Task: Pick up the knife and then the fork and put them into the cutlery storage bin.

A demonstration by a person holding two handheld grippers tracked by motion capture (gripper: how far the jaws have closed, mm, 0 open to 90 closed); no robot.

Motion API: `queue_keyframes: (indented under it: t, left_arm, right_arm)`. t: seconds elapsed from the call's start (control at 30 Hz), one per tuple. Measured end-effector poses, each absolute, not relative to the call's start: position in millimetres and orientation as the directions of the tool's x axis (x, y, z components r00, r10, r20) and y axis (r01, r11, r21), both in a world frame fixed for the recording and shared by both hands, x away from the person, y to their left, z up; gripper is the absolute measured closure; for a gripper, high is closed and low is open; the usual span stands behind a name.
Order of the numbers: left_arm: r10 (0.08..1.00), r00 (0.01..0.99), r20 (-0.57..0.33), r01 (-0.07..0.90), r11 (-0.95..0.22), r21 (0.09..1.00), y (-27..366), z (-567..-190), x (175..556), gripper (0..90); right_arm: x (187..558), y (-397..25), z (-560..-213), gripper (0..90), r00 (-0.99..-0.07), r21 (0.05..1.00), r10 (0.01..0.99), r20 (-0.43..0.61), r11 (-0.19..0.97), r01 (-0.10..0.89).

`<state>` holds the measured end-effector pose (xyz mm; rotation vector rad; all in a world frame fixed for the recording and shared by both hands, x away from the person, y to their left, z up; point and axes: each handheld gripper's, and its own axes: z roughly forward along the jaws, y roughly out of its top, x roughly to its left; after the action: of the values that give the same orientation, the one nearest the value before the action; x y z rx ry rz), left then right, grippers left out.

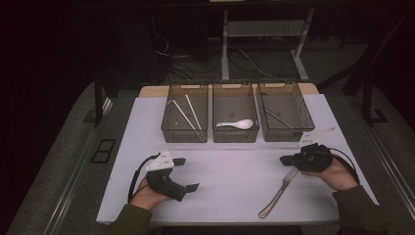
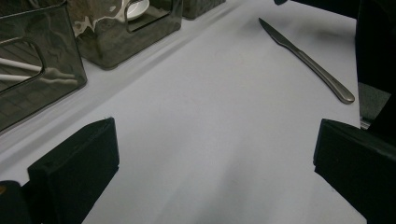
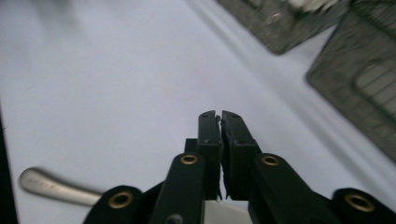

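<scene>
So far: chopsticks [image 1: 186,113] and spoon [image 1: 238,124] sit in bins; knife [image 1: 279,192] lies on worktop [image 1: 230,166], unsorted. My right tongs [image 1: 286,159] shut, empty, above its blade; left tongs [image 1: 188,174] wide open, empty.

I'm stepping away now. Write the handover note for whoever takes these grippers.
Left gripper: jaws wide open, nothing in them, held low over the white table at front left.
Right gripper: jaws shut with nothing visibly between them, just above the blade end of the table knife.
Knife lies loose at front right, handle toward the table's front edge.
Done: chopsticks in the left bin, white spoon in the middle bin, a thin metal utensil in the right bin.
Left: pick up the knife; it probably goes in the right bin.
</scene>
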<state>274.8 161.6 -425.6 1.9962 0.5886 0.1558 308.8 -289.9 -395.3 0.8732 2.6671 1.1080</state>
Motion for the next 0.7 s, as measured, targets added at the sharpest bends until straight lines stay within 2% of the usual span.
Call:
queue_keyframes:
  t: [0.7]
  left_arm:
    - [0.466, 0.874, -0.135, 0.335, -0.378, 0.863, 161.6, -425.2, 274.7, 0.0]
  right_arm:
    - [243.7, -269.1, -429.5, 89.5, -0.892, 0.614, 0.422, 0.161, 0.664, 0.426]
